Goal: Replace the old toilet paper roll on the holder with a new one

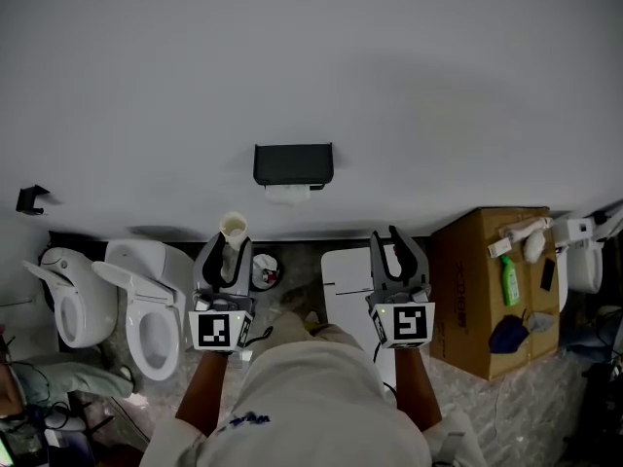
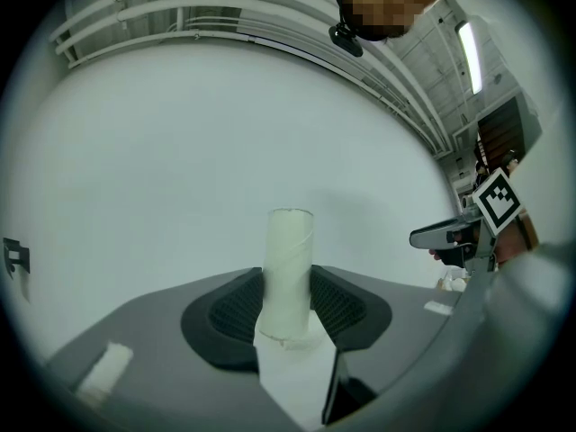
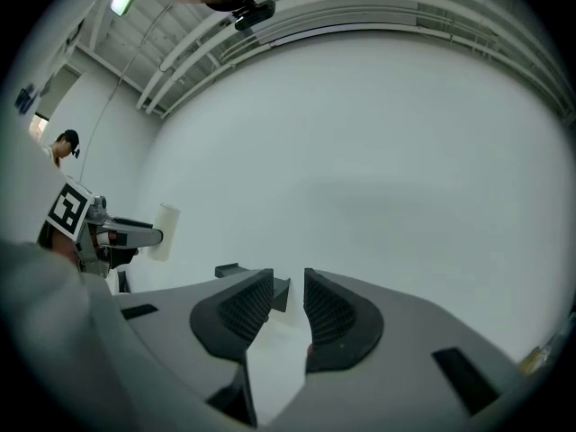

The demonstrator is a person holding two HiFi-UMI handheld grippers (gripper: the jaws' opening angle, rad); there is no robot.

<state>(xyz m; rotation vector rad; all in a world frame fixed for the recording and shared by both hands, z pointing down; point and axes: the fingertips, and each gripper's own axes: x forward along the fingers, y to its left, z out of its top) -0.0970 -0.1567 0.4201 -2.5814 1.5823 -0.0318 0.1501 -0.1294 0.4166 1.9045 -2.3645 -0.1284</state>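
A black toilet paper holder (image 1: 292, 163) is fixed to the white wall, with a bit of white paper (image 1: 287, 195) showing under it. My left gripper (image 1: 232, 248) is shut on an empty cardboard tube (image 1: 233, 229), held upright below and left of the holder. In the left gripper view the tube (image 2: 288, 268) stands between the ribbed pads (image 2: 232, 309). My right gripper (image 1: 394, 239) hangs below and right of the holder, its jaws a narrow gap apart with nothing between them. The right gripper view shows the holder's edge (image 3: 229, 269) past the pads (image 3: 333, 313).
Two white toilets (image 1: 146, 309) (image 1: 68, 295) stand at the lower left. A small round white thing (image 1: 265, 270) sits on the floor between the grippers. A white bin (image 1: 346, 285) and a cardboard box (image 1: 482, 300) bearing a green bottle (image 1: 510, 280) are at the right.
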